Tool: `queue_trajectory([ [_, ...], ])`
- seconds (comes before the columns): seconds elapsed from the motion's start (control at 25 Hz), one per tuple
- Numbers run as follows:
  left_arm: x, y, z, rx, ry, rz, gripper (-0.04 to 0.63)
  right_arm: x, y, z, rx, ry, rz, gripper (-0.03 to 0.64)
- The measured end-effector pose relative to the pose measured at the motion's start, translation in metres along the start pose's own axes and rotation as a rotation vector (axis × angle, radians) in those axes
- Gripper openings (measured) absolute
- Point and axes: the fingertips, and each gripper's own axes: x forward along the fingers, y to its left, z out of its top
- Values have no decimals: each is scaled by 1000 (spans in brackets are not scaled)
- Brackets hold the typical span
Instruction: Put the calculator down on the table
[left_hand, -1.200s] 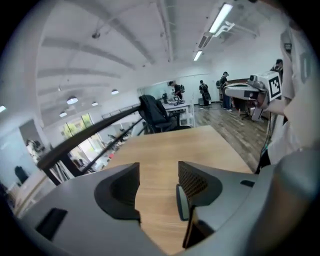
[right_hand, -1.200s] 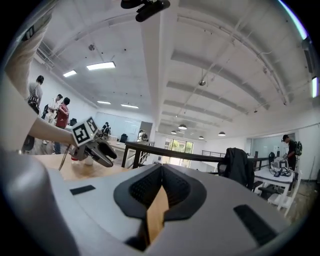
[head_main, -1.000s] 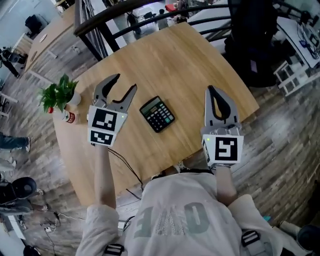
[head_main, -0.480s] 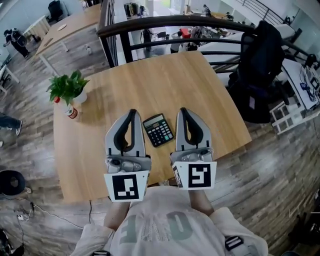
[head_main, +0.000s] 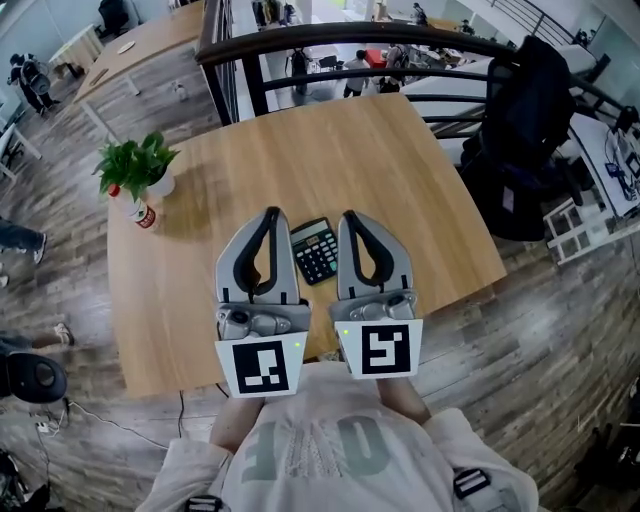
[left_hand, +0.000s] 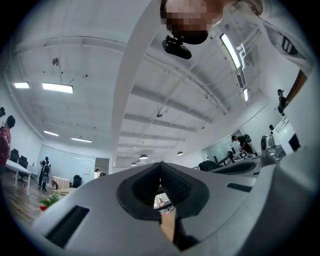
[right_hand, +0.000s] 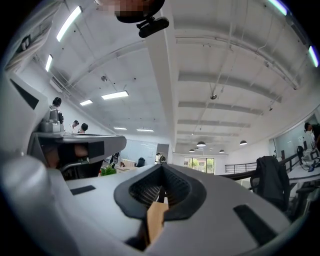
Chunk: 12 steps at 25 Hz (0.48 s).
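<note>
Calculator (head_main: 317, 250) lies flat near the wooden table's (head_main: 400, 170) near edge, left gripper (head_main: 270, 216) and right gripper (head_main: 350, 218) clenched empty beside it; either dipping risks nudging it off that edge.

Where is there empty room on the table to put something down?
The far half of the table, between the calculator and the railing, is bare, and so is the right side. Crowded: the left edge by the plant and bottle, and the middle, where the left gripper and right gripper flank the calculator.
</note>
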Motion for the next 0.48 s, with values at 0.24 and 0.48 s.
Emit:
queue_trajectory([
  [0.24, 2, 0, -6, -13, 26, 27, 9, -2, -5, -9, 14, 24, 24, 18],
  [0.48, 9, -1, -9, -14, 29, 43, 9, 2, -16, -13, 26, 27, 26, 18],
])
